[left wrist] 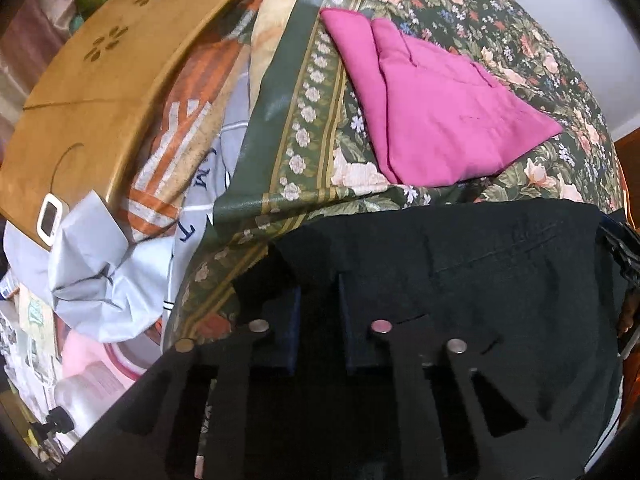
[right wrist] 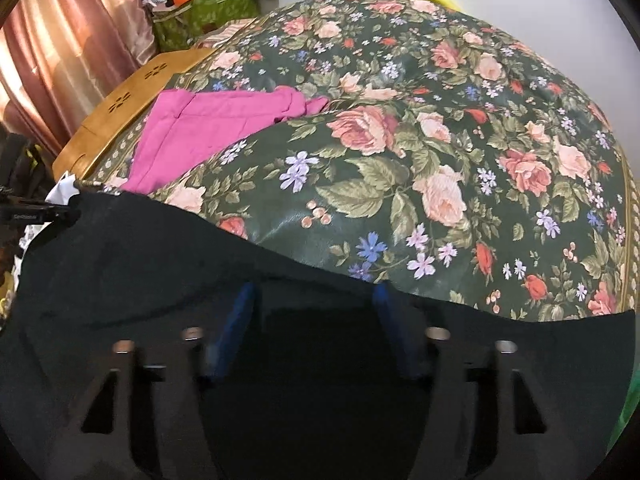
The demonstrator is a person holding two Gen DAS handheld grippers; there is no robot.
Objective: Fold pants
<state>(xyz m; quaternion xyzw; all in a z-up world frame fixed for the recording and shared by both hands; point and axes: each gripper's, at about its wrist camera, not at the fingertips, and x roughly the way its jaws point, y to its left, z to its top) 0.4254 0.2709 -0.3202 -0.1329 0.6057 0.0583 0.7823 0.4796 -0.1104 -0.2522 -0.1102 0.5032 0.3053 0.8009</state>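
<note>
Black pants (left wrist: 500,264) lie on the floral bed cover (left wrist: 312,128), filling the lower part of both views (right wrist: 160,264). My left gripper (left wrist: 319,292) sits over the pants' left part with a narrow gap between its blue pads; whether cloth is pinched there is hidden. My right gripper (right wrist: 316,300) is open, its blue pads wide apart over the black cloth. Pink folded pants (left wrist: 436,108) lie farther back on the bed, also in the right wrist view (right wrist: 208,128).
A wooden lap table (left wrist: 96,80) lies left of the bed cover, with a small white timer (left wrist: 48,220) and grey crumpled cloth (left wrist: 100,276) near it. Pink curtains (right wrist: 60,52) and cluttered boxes (right wrist: 200,4) stand at the back left.
</note>
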